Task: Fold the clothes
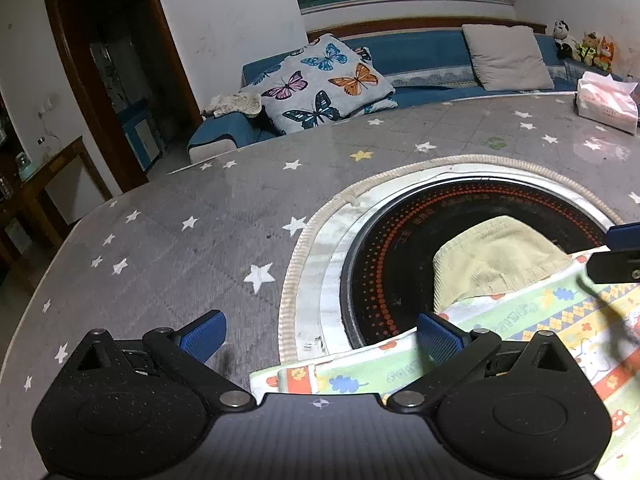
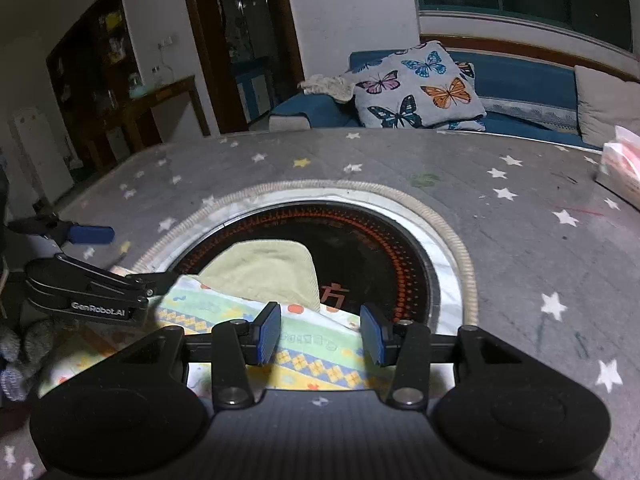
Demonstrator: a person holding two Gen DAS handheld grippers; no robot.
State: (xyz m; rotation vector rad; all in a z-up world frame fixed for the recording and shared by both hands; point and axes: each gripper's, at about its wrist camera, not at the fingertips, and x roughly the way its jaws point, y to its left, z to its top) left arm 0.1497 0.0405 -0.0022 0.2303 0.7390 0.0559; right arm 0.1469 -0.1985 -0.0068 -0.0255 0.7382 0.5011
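Observation:
A patterned cloth (image 1: 532, 320) in green, yellow and white lies on the grey starred table cover, partly over a round black hob. Its pale yellow ribbed part (image 1: 492, 260) rests on the hob's glass. My left gripper (image 1: 320, 336) is wide open at the cloth's left edge, its right finger (image 1: 438, 336) over the cloth. My right gripper (image 2: 320, 334) stands open above the cloth (image 2: 312, 344), pads apart with nothing pressed between them. The left gripper (image 2: 132, 256) shows at the left of the right wrist view, and the right gripper (image 1: 600, 251) at the right edge of the left wrist view.
The black hob (image 2: 372, 248) sits sunk in the table inside a rope-like ring (image 1: 292, 276). A tissue pack (image 1: 606, 104) stands at the table's far right. Beyond the far edge is a blue sofa with a butterfly cushion (image 1: 320, 84).

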